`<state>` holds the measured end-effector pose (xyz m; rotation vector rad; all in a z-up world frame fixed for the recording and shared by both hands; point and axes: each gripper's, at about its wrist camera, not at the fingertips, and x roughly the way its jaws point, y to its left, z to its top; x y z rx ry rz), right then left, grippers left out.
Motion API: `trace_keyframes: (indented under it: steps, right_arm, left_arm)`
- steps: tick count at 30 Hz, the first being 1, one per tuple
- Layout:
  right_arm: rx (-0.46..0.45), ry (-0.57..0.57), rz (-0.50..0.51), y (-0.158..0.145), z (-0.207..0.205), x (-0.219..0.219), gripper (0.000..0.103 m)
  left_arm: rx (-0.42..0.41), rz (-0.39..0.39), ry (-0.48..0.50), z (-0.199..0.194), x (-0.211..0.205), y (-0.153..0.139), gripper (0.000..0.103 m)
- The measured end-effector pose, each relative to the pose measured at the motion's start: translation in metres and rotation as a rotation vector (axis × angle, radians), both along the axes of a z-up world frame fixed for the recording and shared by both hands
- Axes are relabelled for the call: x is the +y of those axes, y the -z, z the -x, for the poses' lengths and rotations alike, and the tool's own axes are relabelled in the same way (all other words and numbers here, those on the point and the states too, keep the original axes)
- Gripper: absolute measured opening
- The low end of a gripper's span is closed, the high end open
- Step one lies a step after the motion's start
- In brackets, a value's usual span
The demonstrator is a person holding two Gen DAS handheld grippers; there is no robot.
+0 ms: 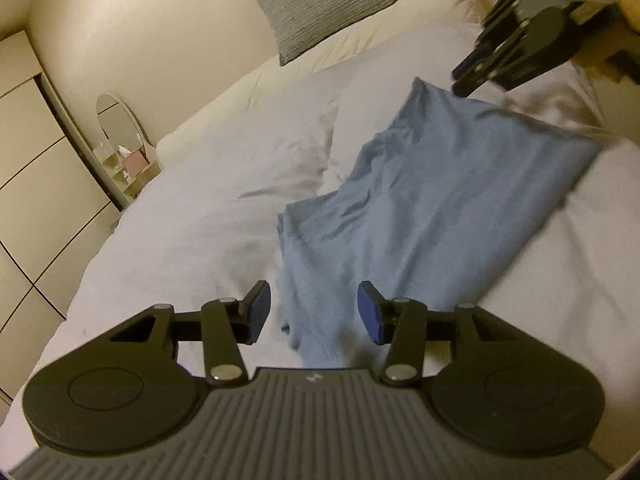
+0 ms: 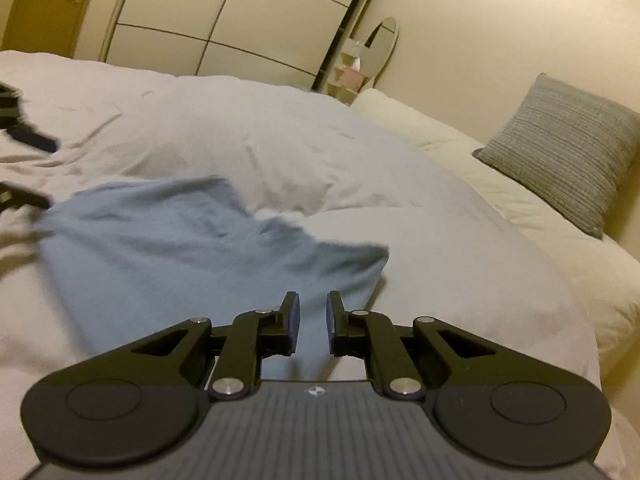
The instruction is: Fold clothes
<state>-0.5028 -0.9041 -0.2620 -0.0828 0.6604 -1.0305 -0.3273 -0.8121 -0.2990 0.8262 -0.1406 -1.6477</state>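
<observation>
A light blue garment (image 1: 440, 200) (image 2: 160, 248) lies loosely folded and wrinkled on a white duvet (image 1: 200, 208) (image 2: 440, 240). My left gripper (image 1: 314, 306) hangs open over the garment's near end; the cloth runs beneath the gap and the pads do not press it. It shows blurred at the left edge of the right wrist view (image 2: 28, 168). My right gripper (image 2: 313, 314) hovers over the garment's other end, jaws parted by a narrow gap with nothing clamped. From the left wrist view it appears above the garment's far corner (image 1: 468, 76), held by a hand.
A grey ribbed cushion (image 1: 316, 4) (image 2: 560, 152) leans on cream pillows (image 1: 420, 12) at the bed's head. An oval mirror (image 1: 120, 120) (image 2: 384, 44) on a small shelf stands beside the bed, next to a panelled wardrobe (image 1: 24, 160) (image 2: 240, 20).
</observation>
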Motion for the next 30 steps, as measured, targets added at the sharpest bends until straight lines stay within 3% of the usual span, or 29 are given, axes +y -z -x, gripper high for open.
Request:
trace_keyframes:
  steps: [5,10,13,19,23,27,30]
  right_arm:
    - [0.120,0.040,0.003,0.026,-0.016,-0.071,0.009]
    - [0.044,0.106,-0.049,0.036,0.003,-0.092,0.009]
    - [0.005,0.092,0.022,0.019,0.006,-0.080,0.009]
    - [-0.007,0.137,-0.020,0.026,0.003,-0.114,0.009]
    - [-0.120,0.175,-0.043,0.013,0.014,-0.104,0.010]
    - [-0.176,0.142,-0.030,-0.008,0.031,-0.063,0.036]
    - [-0.234,0.111,-0.130,-0.010,0.040,-0.030,0.048]
  left_arm:
    - [0.038,-0.066,-0.019,-0.010,-0.025,0.025,0.043]
    - [0.055,-0.074,-0.022,-0.016,-0.020,0.031,0.044]
    - [0.058,-0.062,-0.036,-0.018,-0.021,0.026,0.044]
    - [0.053,-0.046,-0.105,-0.020,-0.014,0.020,0.044]
    - [0.056,-0.050,-0.152,-0.023,0.005,0.006,0.044]
    - [0.075,-0.033,-0.203,-0.023,0.025,-0.009,0.045]
    - [0.138,-0.041,-0.250,-0.020,0.039,-0.017,0.045]
